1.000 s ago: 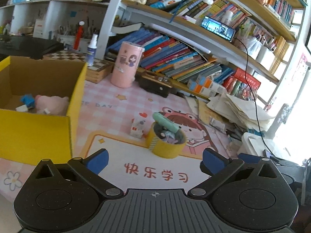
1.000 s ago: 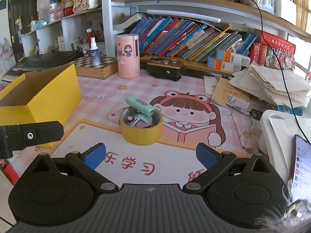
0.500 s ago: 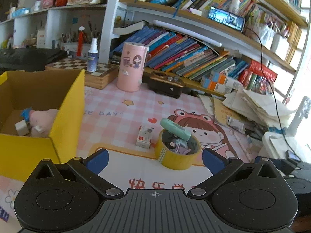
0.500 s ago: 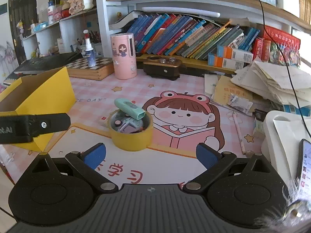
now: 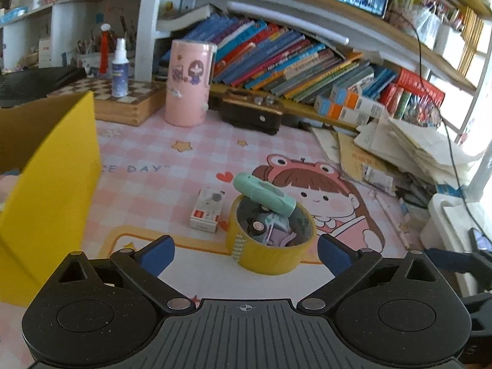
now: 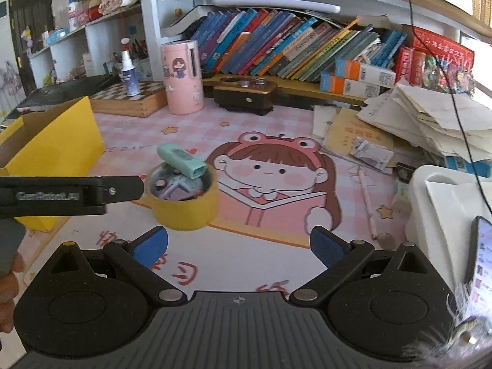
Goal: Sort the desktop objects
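Note:
A yellow tape roll stands on the pink desk mat, with small items inside it. A mint-green stapler-like case lies tilted across its rim. A small white and red box lies just left of the roll. My left gripper is open, with the roll just ahead between its blue pads. My right gripper is open and holds nothing; the roll is ahead to its left. The left gripper's black finger reaches in from the left edge of the right wrist view.
A yellow cardboard box stands open at the left. At the back are a pink cylinder, a spray bottle on a chessboard box, a black case and leaning books. Loose papers and a white box crowd the right.
Both grippers have moved forward and lower toward the tape roll, which now looms larger. The yellow box has slid to the left edge of the left wrist view. Both grippers stay open.

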{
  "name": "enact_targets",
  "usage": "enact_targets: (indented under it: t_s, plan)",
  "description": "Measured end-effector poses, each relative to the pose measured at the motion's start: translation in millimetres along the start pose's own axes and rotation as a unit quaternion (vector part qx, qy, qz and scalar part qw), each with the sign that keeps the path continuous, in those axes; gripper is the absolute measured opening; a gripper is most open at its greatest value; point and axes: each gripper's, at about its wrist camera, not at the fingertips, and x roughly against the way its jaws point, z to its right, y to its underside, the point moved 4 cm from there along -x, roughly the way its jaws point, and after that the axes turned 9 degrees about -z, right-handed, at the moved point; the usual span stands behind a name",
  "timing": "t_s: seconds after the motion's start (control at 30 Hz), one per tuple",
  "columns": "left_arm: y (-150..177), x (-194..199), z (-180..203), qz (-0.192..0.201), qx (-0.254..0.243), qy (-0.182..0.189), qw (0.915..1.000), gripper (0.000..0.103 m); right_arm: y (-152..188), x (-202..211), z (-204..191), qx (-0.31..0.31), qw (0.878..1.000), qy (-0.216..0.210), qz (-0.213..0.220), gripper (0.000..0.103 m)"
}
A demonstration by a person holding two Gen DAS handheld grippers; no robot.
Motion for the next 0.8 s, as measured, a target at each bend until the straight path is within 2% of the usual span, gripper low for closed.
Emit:
enact_targets:
  t_s: [0.27, 0.4, 0.47, 0.6, 0.8]
  plan:
    - [-19, -29, 14, 0.008, -0.029, -0.014, 0.9995, 0.1, 2, -2, 25, -0.021, 0.999, 0.023, -0.008, 0.1]
    - [-27, -45, 23, 0.009, -0.067, -0.023, 0.9974, 0.099, 1, -3, 26, -0.022, 0.999, 0.024, -0.009, 0.1]
    - [-29, -51, 29, 0.012, -0.094, -0.035, 0.9949, 0.095, 1, -3, 27, -0.019, 1.0, 0.023, -0.009, 0.1]
    - [-33, -61, 31, 0.007, -0.11, -0.043, 0.993, 0.074, 0, -6, 29, -0.018, 0.999, 0.023, -0.012, 0.1]
    - [-35, -71, 31, 0.003, -0.135, -0.057, 0.9893, 0.07, -2, -10, 30, -0.021, 0.999, 0.026, -0.018, 0.1]
